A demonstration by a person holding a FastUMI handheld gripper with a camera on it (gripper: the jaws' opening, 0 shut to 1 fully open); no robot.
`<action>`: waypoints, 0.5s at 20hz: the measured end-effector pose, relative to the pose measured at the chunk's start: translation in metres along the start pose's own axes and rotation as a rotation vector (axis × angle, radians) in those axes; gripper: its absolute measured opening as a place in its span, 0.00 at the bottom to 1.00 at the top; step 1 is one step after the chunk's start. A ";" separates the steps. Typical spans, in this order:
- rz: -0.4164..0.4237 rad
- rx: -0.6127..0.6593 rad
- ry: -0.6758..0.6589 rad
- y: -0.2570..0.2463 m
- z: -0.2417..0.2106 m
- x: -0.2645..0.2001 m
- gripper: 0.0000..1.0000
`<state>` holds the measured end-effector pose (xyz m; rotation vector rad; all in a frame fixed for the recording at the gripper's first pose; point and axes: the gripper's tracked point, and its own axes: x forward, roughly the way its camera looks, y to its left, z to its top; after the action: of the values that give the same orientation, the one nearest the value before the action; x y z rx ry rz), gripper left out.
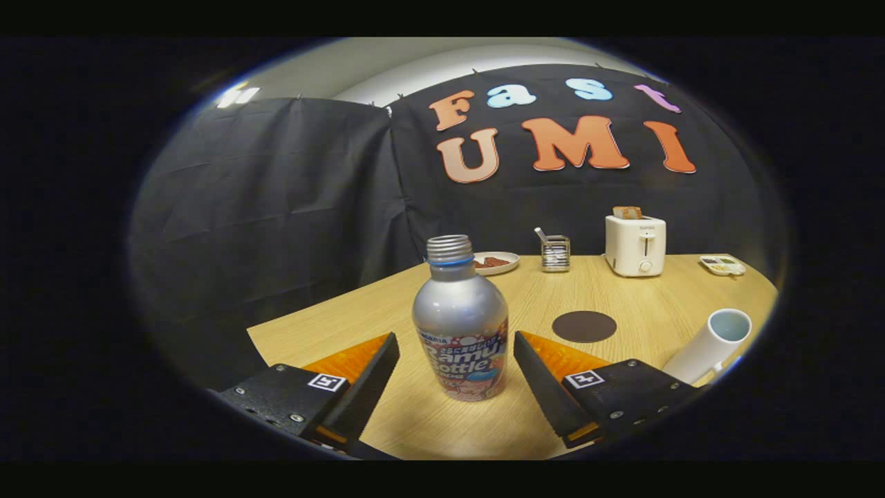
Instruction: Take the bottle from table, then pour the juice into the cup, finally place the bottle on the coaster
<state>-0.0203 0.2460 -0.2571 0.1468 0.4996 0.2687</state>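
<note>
Silver bottle (461, 321) stands uncapped at centre frame between the spread, untouching fingers of the gripper (456, 373); next, squeeze (gently) and lift.

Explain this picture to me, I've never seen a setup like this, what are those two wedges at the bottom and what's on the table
The two wedges are the fingers of a hand-held gripper that a person carries. The camera rides on it and looks forward along the fingers, so the view is rounded. The fingers are open, holding nothing. Between them, untouched, a capless silver bottle stands upright on a wooden table. Beyond the fingers lies a dark round coaster, with a white cup off to its side. At the far edge stand a toaster, a plate, a small glass holder and a small tray.
</note>
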 end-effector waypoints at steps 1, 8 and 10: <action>-0.010 0.005 0.010 0.000 -0.002 0.003 0.99; -0.084 0.061 0.070 -0.007 -0.023 0.016 0.93; -0.094 0.074 0.070 -0.007 -0.024 0.018 0.84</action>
<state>-0.0152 0.2464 -0.2871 0.1861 0.5845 0.1638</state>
